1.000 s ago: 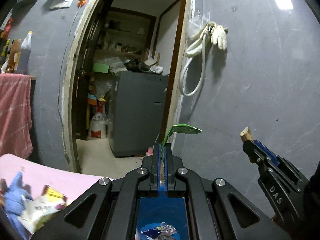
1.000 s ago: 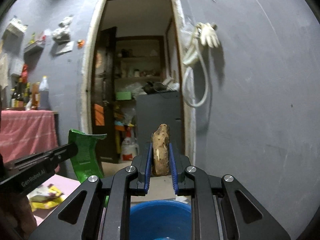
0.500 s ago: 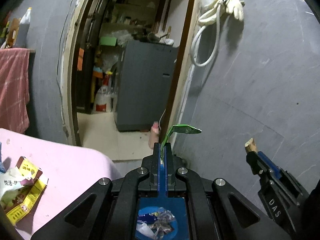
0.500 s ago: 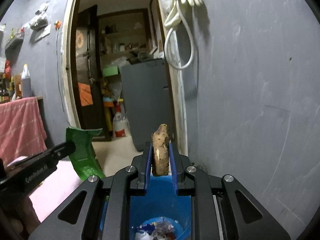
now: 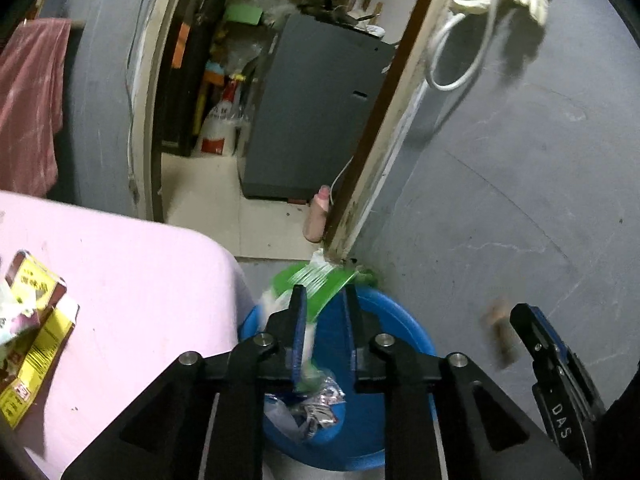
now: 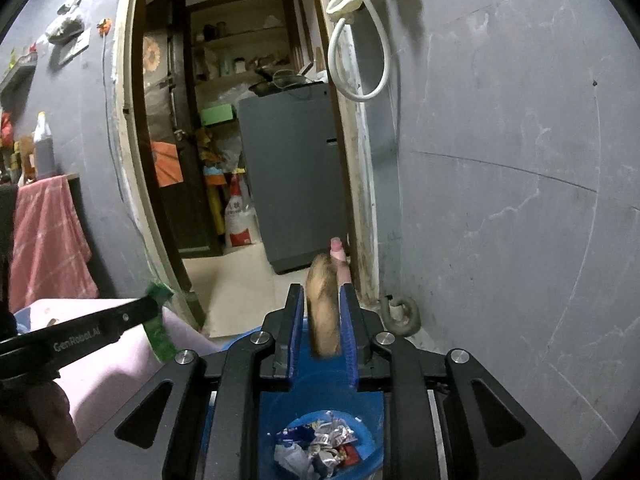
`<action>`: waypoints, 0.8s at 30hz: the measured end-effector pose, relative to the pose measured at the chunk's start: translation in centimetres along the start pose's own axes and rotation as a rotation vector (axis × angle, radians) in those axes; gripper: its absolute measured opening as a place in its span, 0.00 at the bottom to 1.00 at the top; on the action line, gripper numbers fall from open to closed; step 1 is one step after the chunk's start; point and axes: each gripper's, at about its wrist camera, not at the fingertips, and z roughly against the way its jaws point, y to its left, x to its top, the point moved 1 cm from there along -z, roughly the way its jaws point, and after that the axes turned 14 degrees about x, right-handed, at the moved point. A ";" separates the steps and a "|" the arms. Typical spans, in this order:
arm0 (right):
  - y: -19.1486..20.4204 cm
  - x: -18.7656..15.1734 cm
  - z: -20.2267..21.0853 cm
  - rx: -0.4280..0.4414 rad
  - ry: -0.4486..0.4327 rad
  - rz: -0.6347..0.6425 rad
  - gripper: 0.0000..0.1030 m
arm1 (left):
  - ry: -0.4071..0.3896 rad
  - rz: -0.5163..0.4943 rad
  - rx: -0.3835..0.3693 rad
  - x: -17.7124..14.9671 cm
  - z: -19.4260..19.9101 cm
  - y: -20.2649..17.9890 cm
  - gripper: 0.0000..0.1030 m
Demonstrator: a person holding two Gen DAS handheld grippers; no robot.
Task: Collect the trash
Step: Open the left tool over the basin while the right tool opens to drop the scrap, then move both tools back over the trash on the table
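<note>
Both hand-held grippers hang over the blue bucket. Left hand-held gripper: fingers apart, green wrapper blurred between them. Right hand-held gripper: fingers parted, brown potato-like scrap loose between. Only the left view shows yellow cartons beside the bucket.

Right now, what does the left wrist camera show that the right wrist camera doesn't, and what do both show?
Only the left wrist view shows the yellow cardboard cartons lying on the pink table, and the open left tool with the green plastic wrapper blurred at its tips.

Only the right wrist view shows the wall shelf with bottles and the brown sweet potato piece between the right tool fingers.

Both show the blue plastic bin holding crumpled wrappers, the grey cabinet and the doorway.
</note>
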 end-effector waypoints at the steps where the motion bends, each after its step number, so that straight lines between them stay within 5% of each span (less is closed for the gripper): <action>1: 0.0 0.1 0.0 0.002 -0.003 -0.003 0.28 | 0.002 0.008 -0.002 0.1 0.0 0.2 0.18; 8: 0.4 0.9 0.5 0.009 -0.039 -0.011 0.31 | -0.052 0.013 -0.015 0.8 2.0 0.7 0.35; 12: 1.3 1.7 1.8 0.023 -0.104 -0.008 0.49 | -0.125 0.004 -0.010 1.3 4.4 1.0 0.44; 17: 2.9 3.0 3.4 0.033 -0.171 -0.001 0.57 | -0.222 -0.008 0.025 2.1 7.8 2.5 0.59; 18: 3.3 3.3 3.8 0.041 -0.189 -0.001 0.66 | -0.242 -0.013 0.033 2.3 8.3 2.9 0.61; 20: 4.3 3.7 4.7 0.067 -0.228 0.002 0.75 | -0.285 -0.019 0.059 2.4 9.6 3.9 0.78; 24: 6.4 4.2 5.5 0.108 -0.271 0.021 0.86 | -0.359 -0.016 0.092 2.6 12.1 6.2 0.84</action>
